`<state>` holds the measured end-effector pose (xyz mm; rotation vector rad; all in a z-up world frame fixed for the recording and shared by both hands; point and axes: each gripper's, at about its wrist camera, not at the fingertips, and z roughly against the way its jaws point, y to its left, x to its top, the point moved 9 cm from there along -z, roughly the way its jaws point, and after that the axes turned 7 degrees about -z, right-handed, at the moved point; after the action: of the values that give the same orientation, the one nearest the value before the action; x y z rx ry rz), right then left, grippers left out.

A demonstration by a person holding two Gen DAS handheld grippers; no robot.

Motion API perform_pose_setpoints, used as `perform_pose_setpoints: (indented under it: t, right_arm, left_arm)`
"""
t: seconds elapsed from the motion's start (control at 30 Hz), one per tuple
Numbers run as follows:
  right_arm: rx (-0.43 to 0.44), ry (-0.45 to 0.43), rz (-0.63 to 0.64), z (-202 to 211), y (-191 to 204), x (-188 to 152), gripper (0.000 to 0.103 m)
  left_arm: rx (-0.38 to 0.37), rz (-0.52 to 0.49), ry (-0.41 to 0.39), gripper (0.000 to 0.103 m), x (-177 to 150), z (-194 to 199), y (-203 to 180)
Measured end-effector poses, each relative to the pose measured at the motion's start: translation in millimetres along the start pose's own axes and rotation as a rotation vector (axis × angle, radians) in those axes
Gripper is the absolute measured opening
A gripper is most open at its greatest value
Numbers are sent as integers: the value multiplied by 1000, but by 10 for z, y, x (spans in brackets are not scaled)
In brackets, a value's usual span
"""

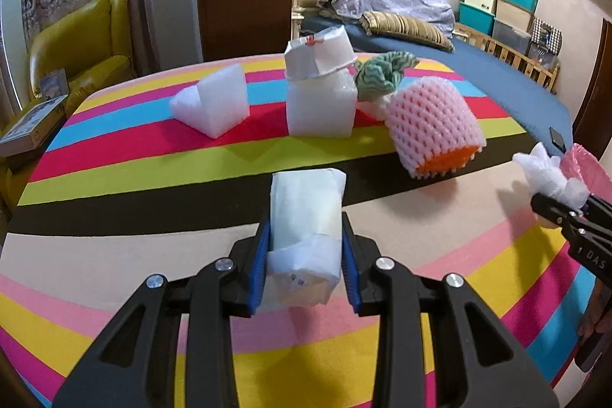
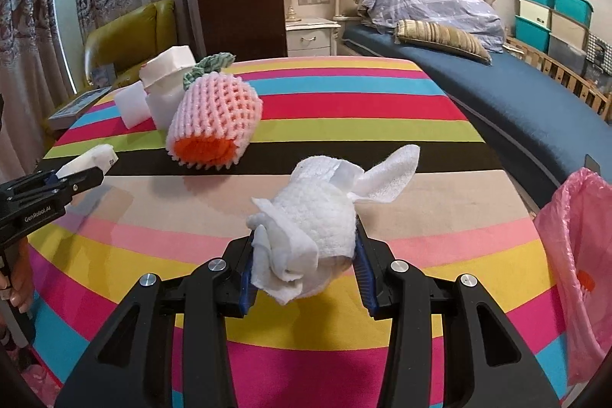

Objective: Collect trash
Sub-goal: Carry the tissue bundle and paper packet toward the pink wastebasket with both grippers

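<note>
My left gripper is shut on a white paper packet, held above the striped table. My right gripper is shut on a white foam net wad with tissue. Each gripper shows in the other's view: the right gripper at the right edge, the left gripper at the left edge. On the table lie a pink foam fruit net with orange inside, a white foam block, a white foam box with a crushed paper cup on top, and a green foam net.
A pink trash bag hangs at the table's right edge. A bed stands behind and right, a yellow armchair at back left. A person's hand holds the left gripper's handle.
</note>
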<state>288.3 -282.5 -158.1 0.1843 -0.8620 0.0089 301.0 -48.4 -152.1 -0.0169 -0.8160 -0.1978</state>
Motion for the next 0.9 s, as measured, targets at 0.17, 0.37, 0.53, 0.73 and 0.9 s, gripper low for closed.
perform_pose_setpoints:
  t: [0.17, 0.37, 0.53, 0.73, 0.9]
  right_arm:
    - [-26, -18, 12, 19, 10, -5, 41]
    - [-53, -28, 19, 27, -18, 0, 41]
    - [-70, -27, 19, 19, -40, 1, 41]
    - [-76, -17, 21, 4, -44, -9, 41]
    - [-79, -20, 35, 11, -24, -8, 41]
  left_arm:
    - [23, 9, -9, 32, 0, 20, 41]
    - [72, -30, -28, 33, 29, 52, 9]
    - [95, -78, -48, 33, 44, 76, -58]
    - [97, -97, -55, 33, 50, 77, -88]
    - [80, -61, -37, 32, 33, 32, -22]
